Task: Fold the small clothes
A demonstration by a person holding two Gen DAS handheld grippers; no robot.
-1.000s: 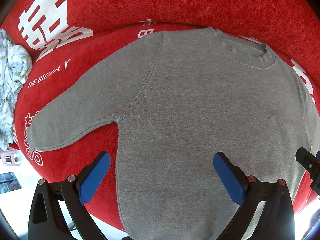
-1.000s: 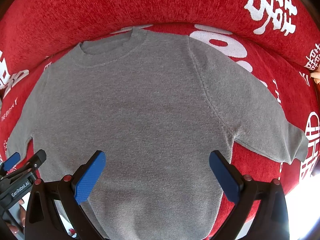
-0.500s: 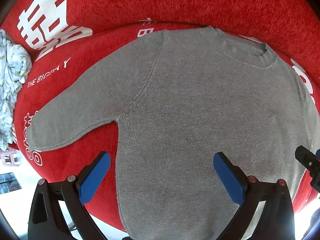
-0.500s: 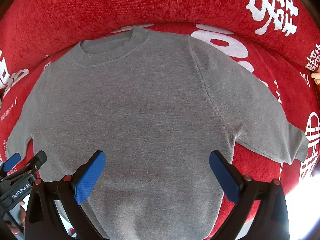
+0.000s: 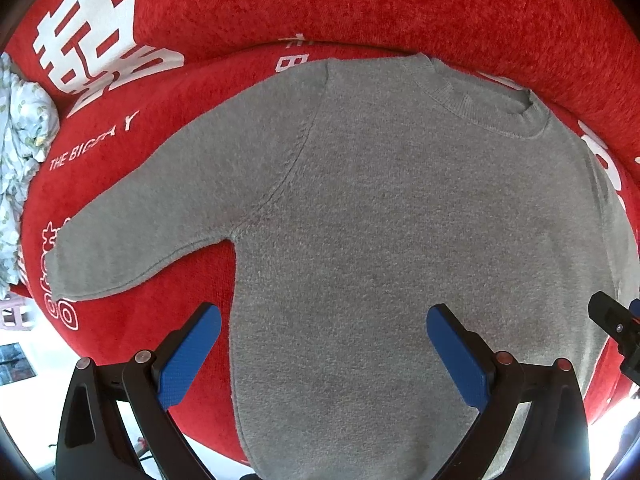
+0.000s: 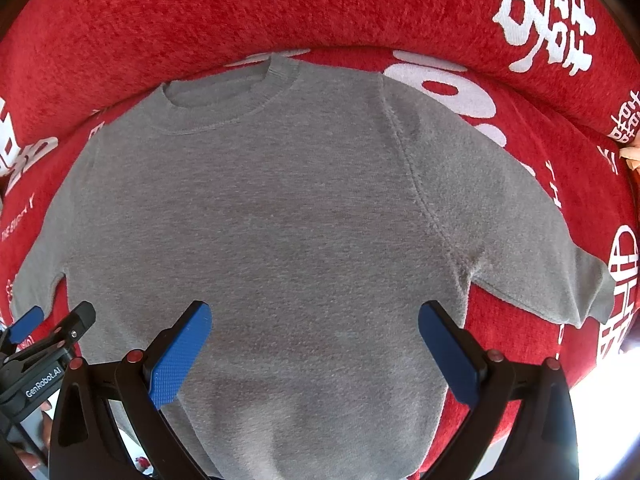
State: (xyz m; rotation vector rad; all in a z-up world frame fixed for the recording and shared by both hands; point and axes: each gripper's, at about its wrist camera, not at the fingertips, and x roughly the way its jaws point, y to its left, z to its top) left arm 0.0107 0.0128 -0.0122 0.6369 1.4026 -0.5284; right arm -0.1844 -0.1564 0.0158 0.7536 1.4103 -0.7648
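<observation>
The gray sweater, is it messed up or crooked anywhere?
Nothing stands out. The gray sweater lies flat and smooth on the red sofa cover, both sleeves spread out. Both grippers are open above its lower part.

A small gray sweater [image 5: 400,220] is lying flat and open on a red sofa seat [image 5: 132,148] with white letters. Its front is facing up. The round neck [image 6: 228,100] is pointing toward the red back cushion [image 6: 280,8], and the bottom hem is hanging toward the near edge of the seat. Both sleeves are spreading out and slanting down, one sleeve [image 5: 152,216] to the left and the other sleeve [image 6: 520,232] to the right. The knit is looking smooth, with no folds.
</observation>
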